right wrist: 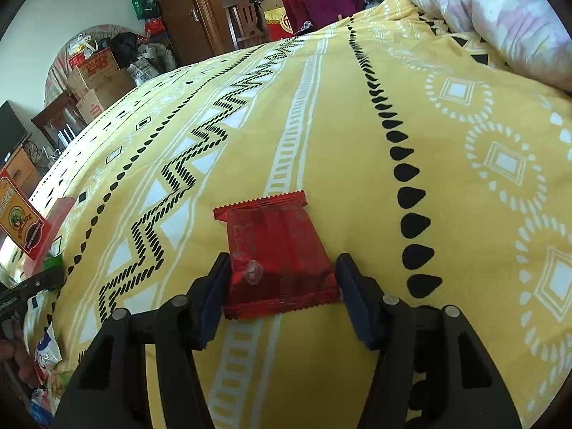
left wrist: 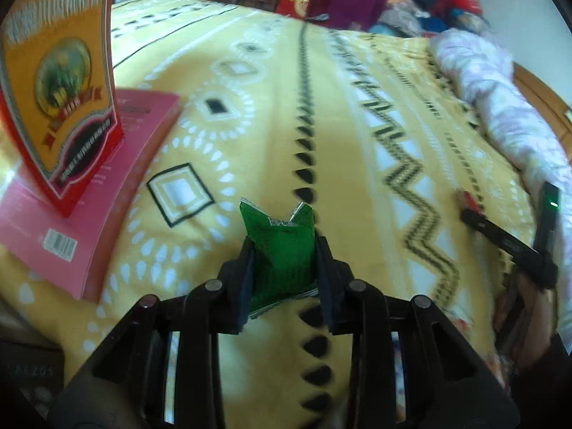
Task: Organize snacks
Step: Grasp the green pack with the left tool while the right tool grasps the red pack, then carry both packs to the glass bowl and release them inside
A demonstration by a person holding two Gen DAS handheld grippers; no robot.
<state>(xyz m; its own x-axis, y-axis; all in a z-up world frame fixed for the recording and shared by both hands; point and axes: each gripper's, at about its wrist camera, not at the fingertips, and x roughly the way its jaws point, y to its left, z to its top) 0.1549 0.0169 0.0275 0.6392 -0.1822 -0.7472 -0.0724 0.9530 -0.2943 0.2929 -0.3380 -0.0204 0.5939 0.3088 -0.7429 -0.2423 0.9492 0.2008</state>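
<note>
Left gripper (left wrist: 284,268) clenched on green packet (left wrist: 280,250), held above the yellow bedspread (left wrist: 357,125). Right gripper (right wrist: 282,286) spread wide around red packet (right wrist: 277,254), lying flat on the bedspread mid-bed; contact with fingers unclear. Orange box (left wrist: 60,82) upright on pink book (left wrist: 96,196) near the left edge.

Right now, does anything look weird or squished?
Yes. The green snack packet is crumpled between the left hand-held gripper fingers, its top edge bent into two points. The red snack packet in the right hand-held gripper looks flat and undamaged.
</note>
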